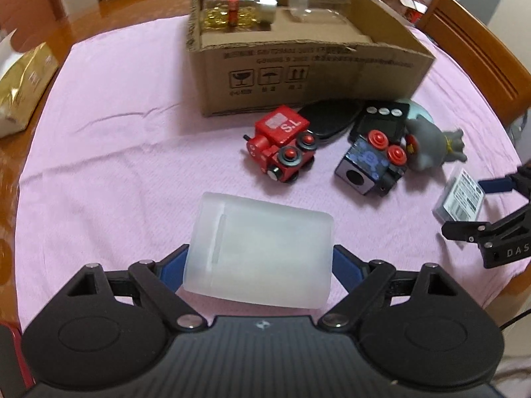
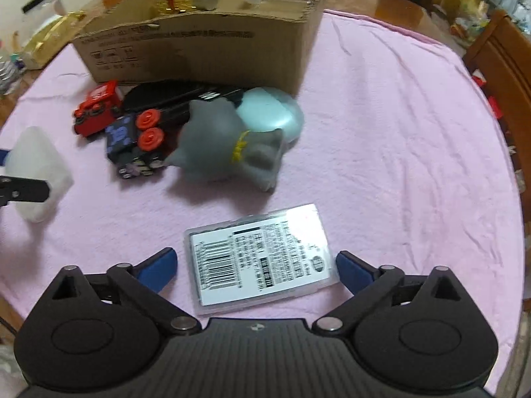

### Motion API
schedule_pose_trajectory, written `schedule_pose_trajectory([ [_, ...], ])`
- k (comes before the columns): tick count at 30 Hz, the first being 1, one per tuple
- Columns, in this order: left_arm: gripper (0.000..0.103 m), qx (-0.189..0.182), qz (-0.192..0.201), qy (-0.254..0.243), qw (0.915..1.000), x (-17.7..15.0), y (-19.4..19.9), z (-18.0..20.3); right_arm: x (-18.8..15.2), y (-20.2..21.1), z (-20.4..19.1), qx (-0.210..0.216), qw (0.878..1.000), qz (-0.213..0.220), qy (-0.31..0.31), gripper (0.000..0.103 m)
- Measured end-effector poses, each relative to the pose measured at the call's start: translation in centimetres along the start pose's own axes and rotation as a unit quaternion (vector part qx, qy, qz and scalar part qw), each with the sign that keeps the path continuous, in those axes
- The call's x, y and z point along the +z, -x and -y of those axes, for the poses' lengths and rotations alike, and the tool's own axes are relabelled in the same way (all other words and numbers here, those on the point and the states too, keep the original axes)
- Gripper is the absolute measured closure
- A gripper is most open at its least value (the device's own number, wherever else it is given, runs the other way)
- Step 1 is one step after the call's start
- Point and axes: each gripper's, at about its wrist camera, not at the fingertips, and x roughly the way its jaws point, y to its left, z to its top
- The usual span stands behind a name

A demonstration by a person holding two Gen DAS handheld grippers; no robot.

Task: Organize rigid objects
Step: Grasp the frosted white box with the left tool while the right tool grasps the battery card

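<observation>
**A:** Pink cloth (image 1: 116,116) covers the wooden counter (image 1: 132,10), and the cardboard box (image 1: 298,66) stands at the far side with two bottles already in it. What can go wrong on the left?

**B:** The left claw (image 1: 259,252) is closed on the frosted container (image 1: 265,232), with its pads touching both sides. This plastic looks smooth and the walls may give a little. I think it could slip or turn when it is carried.

**A:** And in the middle?

**B:** The red toy train (image 1: 282,146) and the grey figure (image 2: 229,139) lie just before the box. A low path could push them.

**A:** On the right?

**B:** The right claw (image 2: 255,253) stands wide. The flat clear case (image 2: 265,265), with a printed label, lies on the cloth between its fingers, not touched. It is thin and lies flat, so the pads may close above it, or drag the cloth.
</observation>
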Motion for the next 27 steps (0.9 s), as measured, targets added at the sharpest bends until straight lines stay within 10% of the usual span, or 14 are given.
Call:
schedule_pose_trajectory([
  [7,0.014,-0.054,-0.017,-0.01,0.9983,-0.1,0.1,0.6,-0.2,0.3,-2.1,0.047,0.998,-0.02,0.042,0.0],
  [27,0.006,0.045,0.003,0.016,0.9989,0.2,-2.5,0.6,2.0,-1.7,-1.5,-0.02,1.0,-0.012,0.021,0.0],
])
